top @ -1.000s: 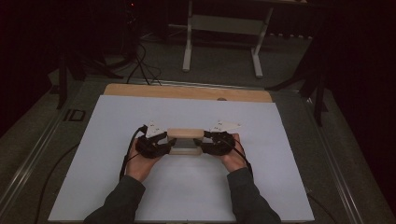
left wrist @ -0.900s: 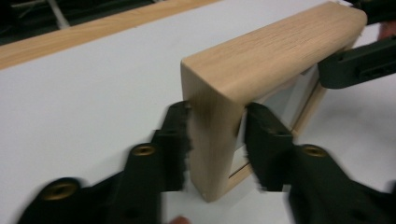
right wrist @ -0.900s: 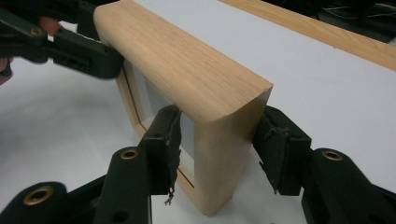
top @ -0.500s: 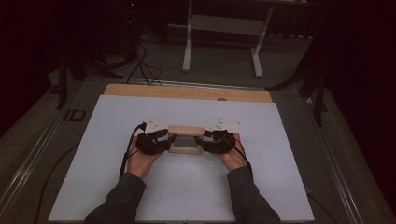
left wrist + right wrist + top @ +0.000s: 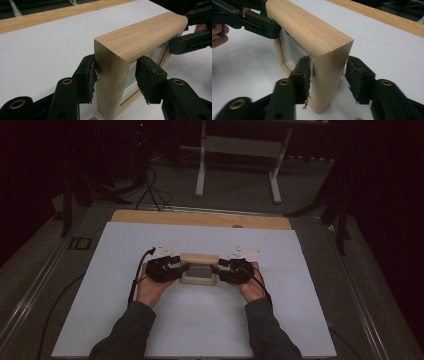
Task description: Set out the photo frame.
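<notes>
Astride the upright wooden frame (image 5: 199, 268), left gripper (image 5: 116, 75) and right gripper (image 5: 329, 75) stand slightly agape, unclamped; frame may topple if nudged.

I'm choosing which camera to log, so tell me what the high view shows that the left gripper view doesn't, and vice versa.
High view: the person's sleeves, the whole white table top, a white stand beyond. Left gripper view: wood grain on the wooden frame, and the left tool straddling its near side. Both: the frame upright between left tool and right tool.
</notes>
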`<state>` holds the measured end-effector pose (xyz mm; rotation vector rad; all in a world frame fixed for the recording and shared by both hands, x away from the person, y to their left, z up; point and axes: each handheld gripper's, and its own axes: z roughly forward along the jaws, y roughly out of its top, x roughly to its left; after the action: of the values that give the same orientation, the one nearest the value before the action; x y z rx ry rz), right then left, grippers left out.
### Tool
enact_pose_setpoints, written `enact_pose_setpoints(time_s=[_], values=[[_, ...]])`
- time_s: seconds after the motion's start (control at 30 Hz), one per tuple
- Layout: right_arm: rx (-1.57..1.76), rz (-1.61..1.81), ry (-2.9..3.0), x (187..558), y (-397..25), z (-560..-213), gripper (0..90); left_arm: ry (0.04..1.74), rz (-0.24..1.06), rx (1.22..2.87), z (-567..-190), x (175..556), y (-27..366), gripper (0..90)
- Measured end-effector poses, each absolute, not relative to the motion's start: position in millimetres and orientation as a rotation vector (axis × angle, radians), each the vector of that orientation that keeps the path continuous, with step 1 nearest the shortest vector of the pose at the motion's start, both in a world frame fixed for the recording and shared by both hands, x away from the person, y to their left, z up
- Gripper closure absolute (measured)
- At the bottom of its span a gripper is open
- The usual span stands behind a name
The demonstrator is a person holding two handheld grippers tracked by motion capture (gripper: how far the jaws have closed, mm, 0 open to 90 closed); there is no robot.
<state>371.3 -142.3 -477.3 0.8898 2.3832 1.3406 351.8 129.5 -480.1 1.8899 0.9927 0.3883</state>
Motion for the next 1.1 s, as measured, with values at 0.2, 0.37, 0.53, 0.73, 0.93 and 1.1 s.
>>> enact_pose_setpoints(time_s=[0.2,0.37,0.53,0.73,0.93,1.1], values=[[0.884,1.336,2.402,375,-143,-476,57.8,1.003,0.397,1.893,-479,352,129,51.6],[0.880,1.313,2.413,379,-141,-475,56.4,1.016,0.409,1.899,-479,351,128,53.3],[0.896,1.310,2.418,383,-139,-475,55.8,1.031,0.400,1.894,-479,354,128,53.7],[0.954,1.319,2.419,389,-138,-475,55.6,1.058,0.386,1.884,-479,360,128,53.4],[1.025,1.300,2.422,393,-136,-474,55.3,1.083,0.362,1.873,-480,366,127,52.7],[1.062,1.293,2.420,396,-135,-473,55.4,1.089,0.335,1.860,-482,371,129,52.2]])
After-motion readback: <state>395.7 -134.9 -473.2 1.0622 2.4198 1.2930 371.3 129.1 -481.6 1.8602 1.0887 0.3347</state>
